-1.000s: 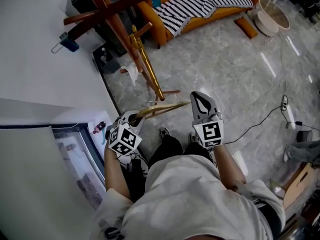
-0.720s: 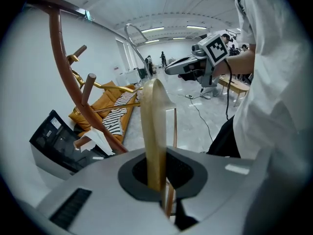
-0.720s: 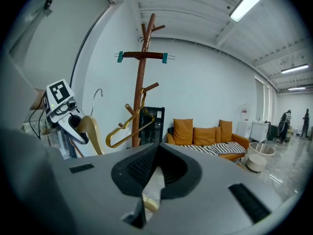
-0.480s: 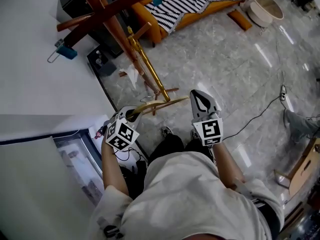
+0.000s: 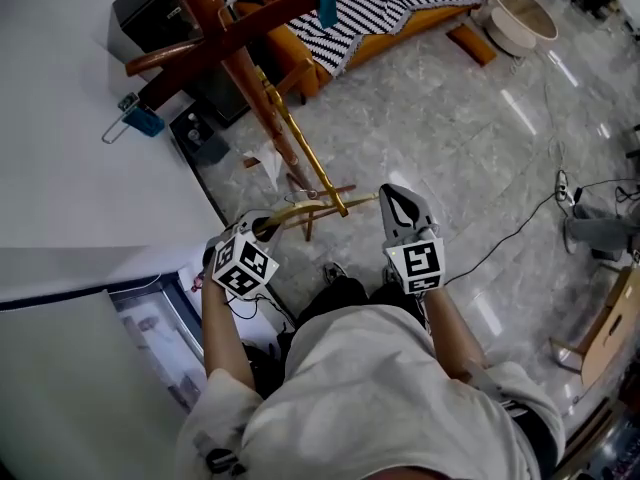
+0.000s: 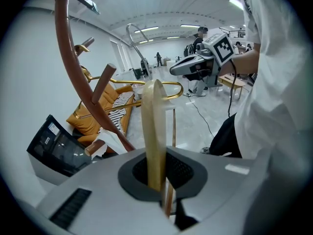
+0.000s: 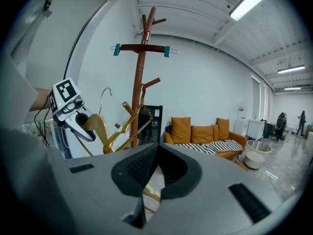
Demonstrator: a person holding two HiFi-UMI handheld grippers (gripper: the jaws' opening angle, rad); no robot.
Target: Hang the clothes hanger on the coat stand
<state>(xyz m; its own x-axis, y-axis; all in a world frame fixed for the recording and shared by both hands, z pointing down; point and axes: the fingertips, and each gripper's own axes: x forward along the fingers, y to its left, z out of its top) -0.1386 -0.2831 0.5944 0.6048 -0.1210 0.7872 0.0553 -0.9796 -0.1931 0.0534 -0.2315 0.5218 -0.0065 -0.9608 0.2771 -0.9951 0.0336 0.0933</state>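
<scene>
The person wears a loose white short-sleeved shirt (image 5: 370,398) and, just ahead of the shirt's hem, dark trousers (image 5: 338,296). Beyond the shirt's sleeves, the left gripper (image 5: 262,230) and right gripper (image 5: 398,194) are pale grey shells, each topped by a white cube (image 5: 415,265) printed with black square markers. Their fingers (image 7: 133,166) are lined with black ribbed pads, and narrow dark slots are cut into the grey shells

There was one coat stand (image 7: 141,67). Hangers numbered three: a pale wooden hanger (image 7: 100,125), a gold hanger (image 7: 128,124) and a clip hanger (image 7: 132,47). Claws numbered two, the left claw (image 5: 260,230) and the right claw (image 5: 397,196). There was one sofa (image 7: 205,131).
</scene>
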